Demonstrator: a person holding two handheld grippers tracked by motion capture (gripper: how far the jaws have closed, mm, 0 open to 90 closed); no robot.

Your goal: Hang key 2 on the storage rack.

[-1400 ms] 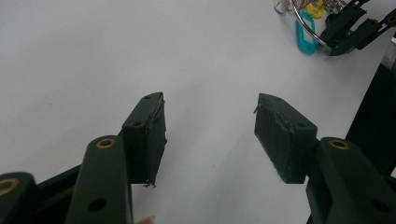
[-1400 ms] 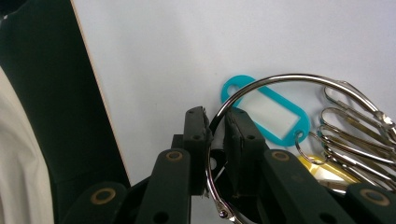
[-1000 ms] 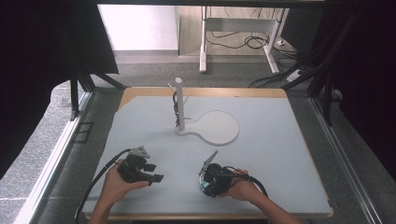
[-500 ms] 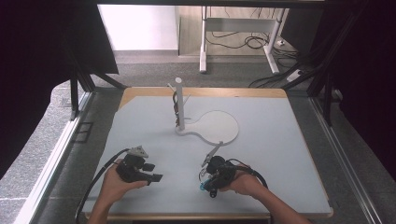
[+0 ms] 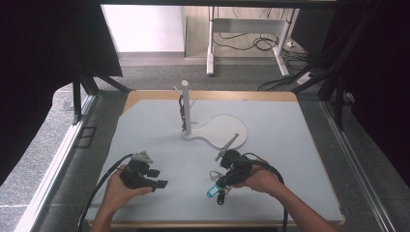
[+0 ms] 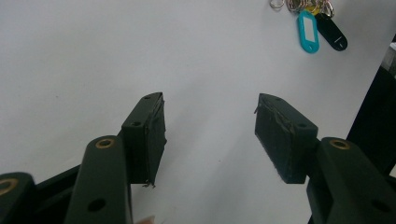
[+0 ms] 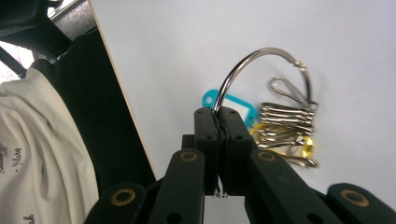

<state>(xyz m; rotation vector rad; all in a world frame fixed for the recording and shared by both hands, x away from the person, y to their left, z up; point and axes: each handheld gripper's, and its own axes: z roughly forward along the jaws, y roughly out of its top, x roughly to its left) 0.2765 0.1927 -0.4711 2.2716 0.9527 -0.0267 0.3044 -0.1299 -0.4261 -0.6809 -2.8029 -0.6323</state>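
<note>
- Nearest the person, the right claw [image 7: 218,114] is clamped tight on a large metal key ring [image 7: 261,65], pinching the wire of the loop between its pads.
- From that ring hang a bunch of small clips, a turquoise key tag [image 5: 211,192] and a dark tag [image 5: 220,197], dangling just above the white table [image 5: 290,145]; the pick-up looks done.
- To the left, the left claw [image 6: 210,126] stands open with nothing between its jaws, low over the table and well apart from the keys.
- Farther back, a white stand with an upright post [image 5: 185,107] rises from a round base; short pegs stick out near its top, and something dark already hangs there.
- Judging from this, what is left is to carry the ring to the stand and hook it on a peg.
</note>
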